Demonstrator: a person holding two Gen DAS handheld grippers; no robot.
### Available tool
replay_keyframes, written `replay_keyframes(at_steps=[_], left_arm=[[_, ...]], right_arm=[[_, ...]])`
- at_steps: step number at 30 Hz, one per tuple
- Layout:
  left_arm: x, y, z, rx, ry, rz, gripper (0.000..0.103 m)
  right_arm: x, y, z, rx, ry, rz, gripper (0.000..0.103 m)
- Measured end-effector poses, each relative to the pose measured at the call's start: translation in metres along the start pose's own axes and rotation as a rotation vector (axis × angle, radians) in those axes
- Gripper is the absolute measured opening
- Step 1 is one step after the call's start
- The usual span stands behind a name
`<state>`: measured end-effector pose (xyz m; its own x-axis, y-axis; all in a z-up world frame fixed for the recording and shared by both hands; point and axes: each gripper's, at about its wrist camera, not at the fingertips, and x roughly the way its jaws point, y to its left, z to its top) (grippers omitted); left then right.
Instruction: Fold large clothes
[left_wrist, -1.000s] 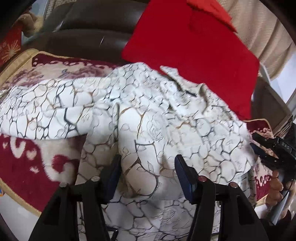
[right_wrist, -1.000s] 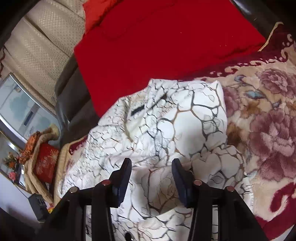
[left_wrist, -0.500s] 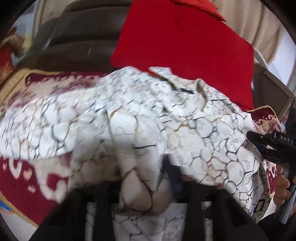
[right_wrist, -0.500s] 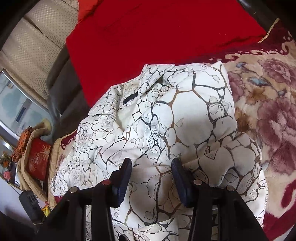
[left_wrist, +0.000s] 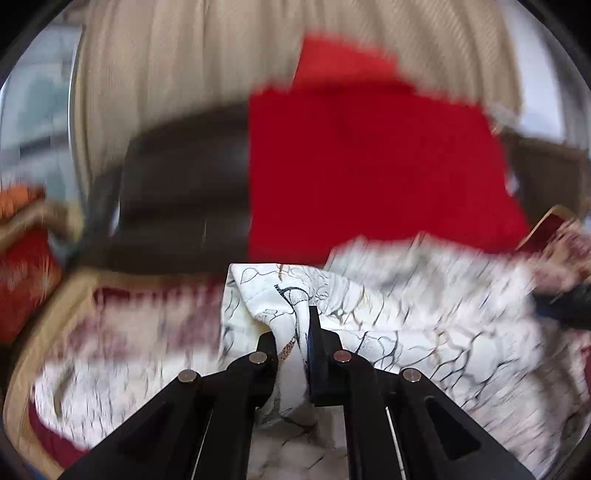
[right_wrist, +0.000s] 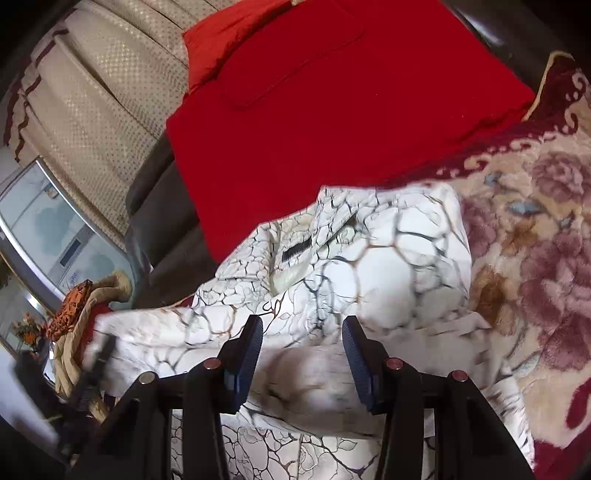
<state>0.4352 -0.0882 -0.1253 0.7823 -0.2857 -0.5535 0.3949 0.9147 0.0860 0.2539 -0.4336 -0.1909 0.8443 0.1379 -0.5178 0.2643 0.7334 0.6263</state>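
Firstly, the left wrist view. The left gripper (left_wrist: 295, 343) is pinched tight on a bunched ridge of the white garment (left_wrist: 424, 332), which carries a dark crackle print. A loose flap stands up above the jaws, and the cloth hangs in a soft pleat below them. The rest of the garment trails away to the right over the floral blanket (left_wrist: 122, 332), in front of a red cloth (left_wrist: 369, 166). The background is smeared by motion.

Secondly, the right wrist view. The right gripper (right_wrist: 303, 350) stands about half open, its ribbed pads either side of a soft mound of the garment (right_wrist: 399, 258). Whether the pads press on the cloth cannot be told; no firm pinch is evident. The garment lies rumpled across the blanket (right_wrist: 535, 240), its collar and label turned towards the red cloth (right_wrist: 332, 110).

Assessment: the fabric appears thin, light and limp, probably smooth enough to slide. It will sag between holds and keep no shape. Hold is best taken at a hem, seam or doubled edge, with the two grips well apart, so that the panel hangs flat.
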Motion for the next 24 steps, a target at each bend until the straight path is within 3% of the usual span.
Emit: replay_keyframes(at_steps=[2,4,6,8,9,11,13,14,15,19,24], left_arm=[[0.032,0.015,-0.018,-0.052,0.16,-0.032,0.01],[0.041,0.017,-0.027,-0.042,0.222,-0.02,0.015],[0.031,0.019,-0.026,-0.029,0.193,-0.009,0.024],[0.018,0.023,-0.023,-0.055,0.143,-0.019,0.057],[0.014,0.025,-0.02,-0.072,0.123,-0.017,0.063],[0.012,0.028,-0.018,-0.096,0.115,-0.003,0.065],[0.007,0.039,-0.017,-0.126,0.119,0.013,0.065],[-0.002,0.052,-0.02,-0.152,0.116,0.021,0.065],[-0.008,0.064,-0.021,-0.185,0.111,0.03,0.065],[-0.037,0.117,-0.029,-0.307,0.059,0.122,0.067],[-0.073,0.204,-0.063,-0.537,0.007,0.315,0.074]], right_arm=[[0.018,-0.003,-0.004,0.015,0.097,-0.04,0.049],[0.028,-0.003,-0.007,0.013,0.143,-0.072,0.049],[0.024,0.002,-0.006,0.001,0.12,-0.075,0.05],[0.011,0.007,-0.001,-0.006,0.064,-0.025,0.05],[0.008,0.009,0.0,-0.012,0.049,-0.013,0.051],[0.011,0.012,-0.002,-0.022,0.063,-0.01,0.053],[0.029,0.01,-0.009,-0.017,0.156,-0.027,0.053],[0.045,0.008,-0.016,-0.031,0.24,-0.088,0.053],[0.05,0.009,-0.02,-0.054,0.259,-0.122,0.053],[0.034,0.03,-0.018,-0.126,0.168,-0.118,0.053],[-0.006,0.05,-0.013,-0.177,-0.052,-0.072,0.053]])
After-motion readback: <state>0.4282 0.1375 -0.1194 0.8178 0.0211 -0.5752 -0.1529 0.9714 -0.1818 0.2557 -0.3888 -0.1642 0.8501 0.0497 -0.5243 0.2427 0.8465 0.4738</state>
